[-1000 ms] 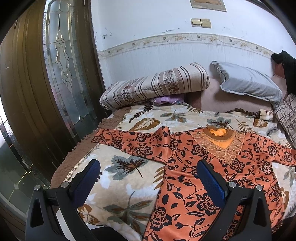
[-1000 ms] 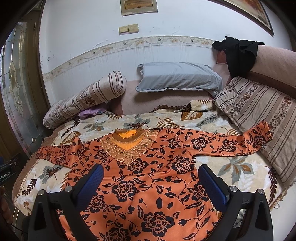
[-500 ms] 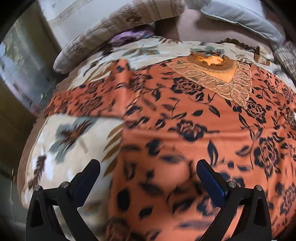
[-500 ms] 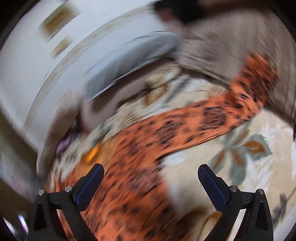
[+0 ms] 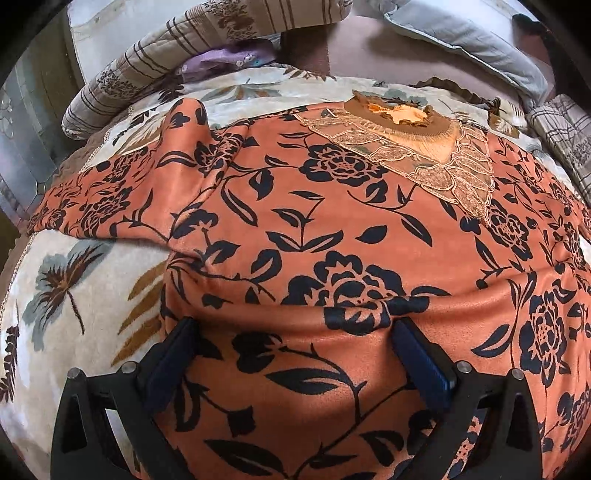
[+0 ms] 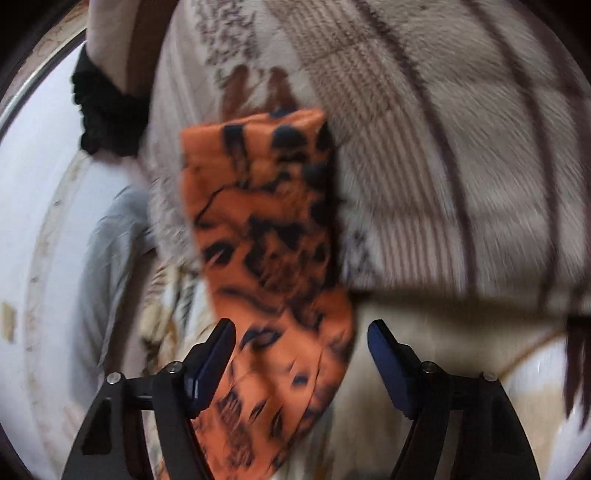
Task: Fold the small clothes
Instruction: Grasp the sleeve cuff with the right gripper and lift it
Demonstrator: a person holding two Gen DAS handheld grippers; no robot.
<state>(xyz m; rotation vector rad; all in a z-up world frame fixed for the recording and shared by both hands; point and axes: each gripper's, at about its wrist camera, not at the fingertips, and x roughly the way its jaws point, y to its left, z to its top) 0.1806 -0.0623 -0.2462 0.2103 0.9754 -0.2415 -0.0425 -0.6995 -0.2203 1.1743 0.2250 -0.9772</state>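
Note:
An orange top with black flowers (image 5: 332, 229) lies spread flat on the bed, its lace collar (image 5: 417, 147) at the far side. My left gripper (image 5: 295, 332) is low over the top's left side, open, and a swell of fabric rises between the wide-set fingers (image 5: 173, 354). In the right wrist view the top's right sleeve (image 6: 266, 206) runs away from me onto a striped cushion (image 6: 443, 147). My right gripper (image 6: 301, 332) straddles that sleeve and its jaws are closing. The right pad still stands clear of the cloth.
A leaf-print bedspread (image 5: 81, 295) covers the bed. A striped bolster (image 5: 166, 62) and a grey pillow (image 5: 461, 33) lie at the head. A black cloth (image 6: 107, 110) hangs over the backrest above the striped cushion.
My left gripper dropped from a high view of the bed down onto the top's body. My right gripper swung right, rolled, came over the right sleeve, and its jaws narrowed.

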